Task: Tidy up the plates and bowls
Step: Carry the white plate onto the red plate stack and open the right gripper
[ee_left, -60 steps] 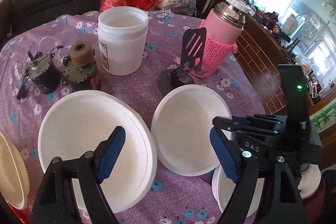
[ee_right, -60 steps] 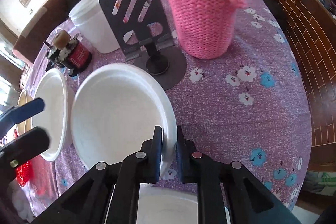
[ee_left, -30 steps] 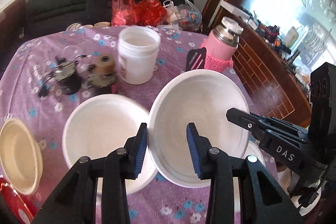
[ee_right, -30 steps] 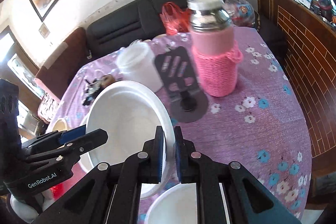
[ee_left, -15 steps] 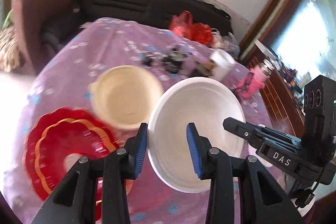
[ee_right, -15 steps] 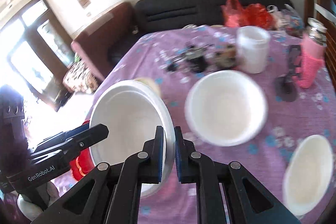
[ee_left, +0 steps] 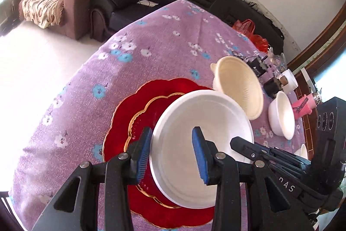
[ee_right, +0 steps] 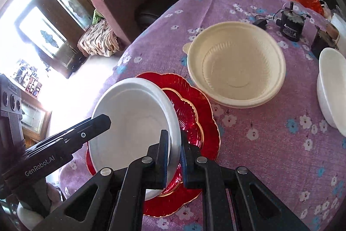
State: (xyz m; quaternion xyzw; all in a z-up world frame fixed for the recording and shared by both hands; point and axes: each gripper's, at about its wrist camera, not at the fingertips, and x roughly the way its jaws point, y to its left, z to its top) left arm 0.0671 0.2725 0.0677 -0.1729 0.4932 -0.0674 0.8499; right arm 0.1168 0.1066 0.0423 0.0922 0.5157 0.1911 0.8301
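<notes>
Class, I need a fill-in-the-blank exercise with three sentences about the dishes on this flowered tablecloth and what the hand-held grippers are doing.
1. The right hand-held gripper is shut on the rim of the ____ plate.
2. That plate is held over a scalloped plate coloured ____.
3. Beside the scalloped plate sits a ____ bowl with a ribbed inside.

Missing words: white; red; cream

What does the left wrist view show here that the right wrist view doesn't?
Left wrist only: the pink-sleeved flask far across the table, and the left hand-held gripper straddling the white plate's rim. Right wrist only: the window, and the right hand-held gripper clamped on that rim. Both: the red plate and the cream bowl.
</notes>
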